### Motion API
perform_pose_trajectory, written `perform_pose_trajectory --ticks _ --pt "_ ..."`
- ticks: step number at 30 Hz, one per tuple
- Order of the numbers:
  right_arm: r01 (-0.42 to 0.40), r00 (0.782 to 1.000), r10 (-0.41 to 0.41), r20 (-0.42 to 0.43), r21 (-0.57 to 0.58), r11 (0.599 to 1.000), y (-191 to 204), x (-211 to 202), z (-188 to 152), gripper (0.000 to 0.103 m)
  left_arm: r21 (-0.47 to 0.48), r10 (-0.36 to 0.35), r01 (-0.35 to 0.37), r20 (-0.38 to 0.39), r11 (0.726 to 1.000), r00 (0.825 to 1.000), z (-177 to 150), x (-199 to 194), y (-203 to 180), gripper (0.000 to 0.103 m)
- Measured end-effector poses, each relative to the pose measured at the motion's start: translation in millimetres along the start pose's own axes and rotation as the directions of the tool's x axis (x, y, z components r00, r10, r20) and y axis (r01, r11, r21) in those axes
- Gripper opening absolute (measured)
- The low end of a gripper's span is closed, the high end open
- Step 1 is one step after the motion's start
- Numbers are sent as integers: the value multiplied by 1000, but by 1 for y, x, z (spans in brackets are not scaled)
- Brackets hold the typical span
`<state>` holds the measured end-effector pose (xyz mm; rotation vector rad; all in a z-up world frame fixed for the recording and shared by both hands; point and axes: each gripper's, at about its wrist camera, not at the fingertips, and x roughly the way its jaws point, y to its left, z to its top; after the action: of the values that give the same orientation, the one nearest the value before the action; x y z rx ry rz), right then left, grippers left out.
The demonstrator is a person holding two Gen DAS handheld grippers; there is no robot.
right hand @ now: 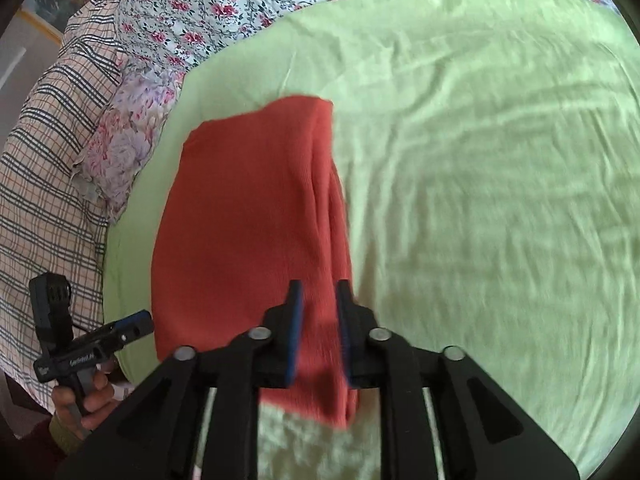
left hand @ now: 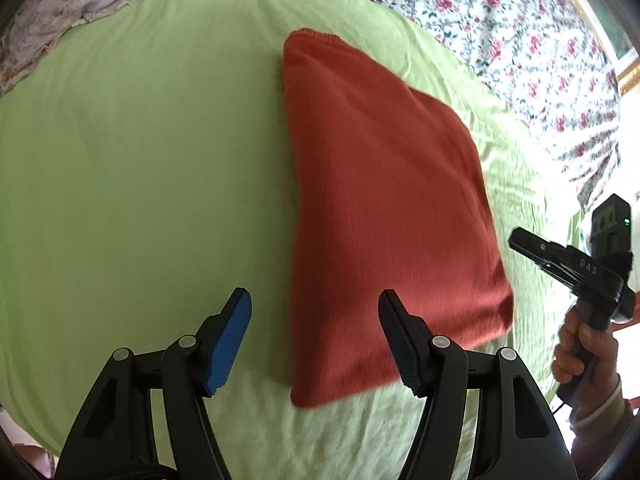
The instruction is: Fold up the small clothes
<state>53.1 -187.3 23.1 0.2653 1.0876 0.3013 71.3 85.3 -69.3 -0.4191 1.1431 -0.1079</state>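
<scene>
A red-orange knitted garment (left hand: pixel 384 208) lies folded into a rough rectangle on the light green sheet (left hand: pixel 140 160). My left gripper (left hand: pixel 314 308) is open and empty, hovering over the garment's near left edge. In the right wrist view the garment (right hand: pixel 248 220) lies left of centre. My right gripper (right hand: pixel 318 304) hovers over the garment's near right corner, jaws narrowly apart with nothing gripped. The right gripper also shows in the left wrist view (left hand: pixel 520 242), to the right of the garment. The left gripper shows in the right wrist view (right hand: pixel 140 322) at the lower left.
A white floral bedspread (left hand: pixel 500 32) lies beyond the green sheet. A plaid cloth (right hand: pixel 52 160) and a pink floral pillow (right hand: pixel 128 132) lie at the left in the right wrist view. The green sheet (right hand: pixel 500 200) spreads wide to the garment's right.
</scene>
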Motion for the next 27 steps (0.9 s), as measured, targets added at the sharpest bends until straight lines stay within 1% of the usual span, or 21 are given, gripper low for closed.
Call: perform_pose_trajectory --ticks 1,2,4,6,8,9,10,11,13,14,15,17,19,20,22,23,24,25,27 --pt "-10 1000 10 4 6 1000 2 6 8 40 -6 -4 4 5 1000 1000 6 2 -1 66" --pt "-20 1000 20 12 18 1000 3 11 16 41 -10 0 1 10 1000 1000 10 5 -1 66" --pt "-41 999 40 29 43 998 6 21 30 41 -14 8 -8 13 1000 1000 21 10 -1 66" --pt "-57 998 55 29 75 996 1 34 45 41 -25 14 -14 11 1000 1000 31 16 0 66" --pt "-54 998 52 25 85 995 -2 46 53 41 -31 23 -23 6 999 1000 37 21 1 66" --pt "-56 998 55 15 84 995 -3 51 55 33 -32 30 -29 5 999 1000 38 23 0 66" --pt "-52 999 53 -4 80 995 -4 57 58 12 -33 33 -33 4 999 999 41 25 0 66" --pt "-35 999 36 -7 67 997 -3 57 59 12 -34 35 -35 7 999 999 42 25 -1 66" --pt "-24 999 23 48 33 999 3 45 59 11 -34 45 -44 6 998 999 43 28 -1 67" --pt "-11 998 10 58 20 1000 5 43 60 10 -35 49 -49 -3 998 999 43 32 0 67" --pt "11 998 -12 57 7 1000 6 44 60 10 -39 55 -55 -10 998 998 42 35 1 69" --pt "45 999 -45 16 9 999 2 59 57 10 -42 62 -63 -17 997 998 41 40 1 69" --pt "41 999 -40 -11 32 999 -4 68 58 12 -45 66 -66 -12 997 998 42 37 0 68" --pt "36 999 -36 -5 46 998 -5 66 58 12 -41 68 -68 -5 997 998 42 34 -2 67" --pt "27 999 -28 22 58 998 -2 53 58 15 -27 75 -74 15 997 997 41 25 -5 63" --pt "30 999 -32 37 56 998 1 45 56 15 -17 63 -62 36 998 997 39 17 -8 59" --pt "24 998 -27 57 49 999 2 35 54 15 -11 36 -36 57 999 998 37 10 -11 50" --pt "4 997 -7 75 41 999 6 25 50 15 -4 -9 10 80 1000 997 34 2 -14 48" --pt "-44 997 44 69 2 999 19 13 35 15 26 -109 107 97 994 989 27 -9 -23 48"
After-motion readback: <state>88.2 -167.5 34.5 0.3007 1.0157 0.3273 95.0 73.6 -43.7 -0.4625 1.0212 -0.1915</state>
